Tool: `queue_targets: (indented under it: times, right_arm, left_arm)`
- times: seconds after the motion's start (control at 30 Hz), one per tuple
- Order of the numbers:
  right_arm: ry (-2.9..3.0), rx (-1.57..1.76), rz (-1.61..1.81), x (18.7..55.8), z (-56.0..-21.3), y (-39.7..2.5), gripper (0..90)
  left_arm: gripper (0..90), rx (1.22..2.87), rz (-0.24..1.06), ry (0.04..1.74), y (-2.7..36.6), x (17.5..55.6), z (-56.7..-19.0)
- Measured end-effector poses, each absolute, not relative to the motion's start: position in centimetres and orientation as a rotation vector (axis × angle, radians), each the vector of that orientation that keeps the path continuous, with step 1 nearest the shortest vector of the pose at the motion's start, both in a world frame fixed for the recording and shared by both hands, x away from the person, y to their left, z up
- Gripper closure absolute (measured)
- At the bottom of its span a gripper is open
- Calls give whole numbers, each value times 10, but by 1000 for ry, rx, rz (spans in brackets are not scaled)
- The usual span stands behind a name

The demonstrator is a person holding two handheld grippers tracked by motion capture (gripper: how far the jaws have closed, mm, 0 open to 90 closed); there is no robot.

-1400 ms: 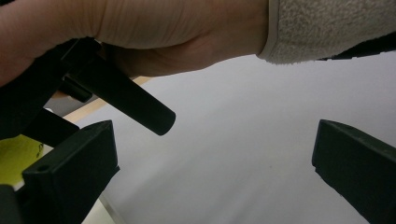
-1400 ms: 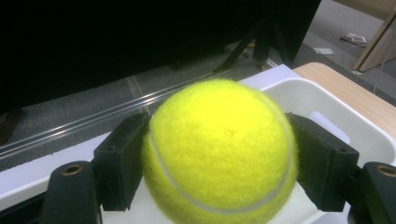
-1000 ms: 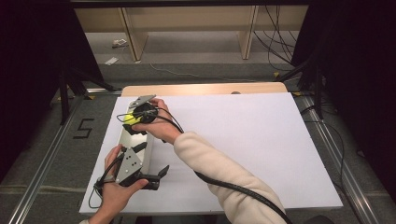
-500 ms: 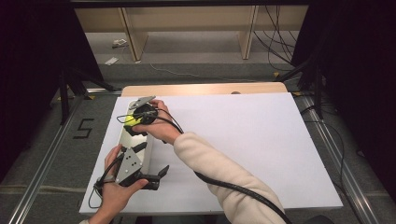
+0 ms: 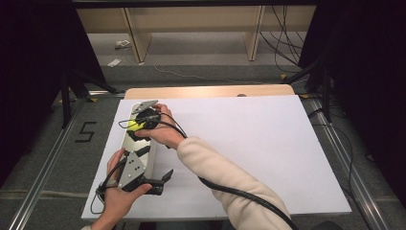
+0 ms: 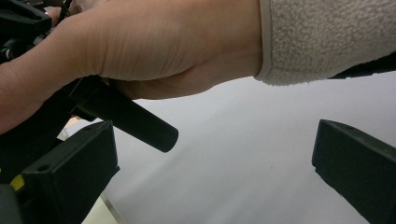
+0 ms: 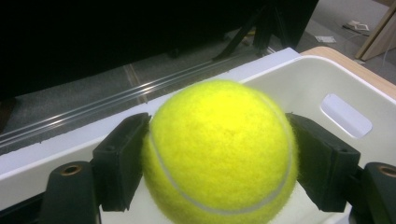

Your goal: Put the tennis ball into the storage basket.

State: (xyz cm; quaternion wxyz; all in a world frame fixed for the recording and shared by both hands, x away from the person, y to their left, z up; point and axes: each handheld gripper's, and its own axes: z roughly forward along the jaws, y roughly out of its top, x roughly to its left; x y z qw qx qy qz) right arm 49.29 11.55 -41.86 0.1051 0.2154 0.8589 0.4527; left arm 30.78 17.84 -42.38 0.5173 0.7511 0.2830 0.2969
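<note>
Right gripper: the right gripper [image 7: 219, 154] was clamped on a tennis ball [image 7: 222, 151], one black jaw pressed to each side of it, in the right gripper view.
Ball position: the ball hung over the inside of a white bin [image 7: 299, 84], clear of its walls as far as that view showed; in the high view the ball [image 5: 132, 125] showed as a yellow patch just beside the right gripper [image 5: 143, 120], at the far end of the bin [image 5: 149, 155].
Left gripper: the left gripper [image 5: 160, 182] lay in the left hand [image 5: 115, 199] at the near end of the bin, its jaws spread wide and holding nothing; in the left gripper view only white table [image 6: 243, 154] lay between them.
Right hand: the right hand [image 6: 140, 51] and its fleece sleeve [image 6: 327, 37] crossed in front of the left gripper's camera.
Progress: the ball had been picked up and brought over the bin, so most of the carry looked done.
Left to do: by my judgement, lowering the ball and letting go.
Bin contents: no item could be made out inside; the part of the floor behind the ball and the arm was hidden.
Bin features: pale walls with a slot handle [image 7: 346, 115] cut in one end.
</note>
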Motion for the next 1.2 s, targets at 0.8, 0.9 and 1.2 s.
queue_targets:
  times: [0.8, 0.9, 1.2]
  right_arm:
    - [2502, 626, 1338, 493, -405, 101, 158]
    - [2491, 627, 1344, 493, -402, 95, 159]
    - [2478, 653, 1350, 493, -399, 74, 160]
  left_arm:
    - [0, 1803, 713, 681, 178, 308, -424]
    - [0, 1804, 713, 680, 178, 308, -424]
    - [0, 1804, 715, 681, 178, 308, -424]
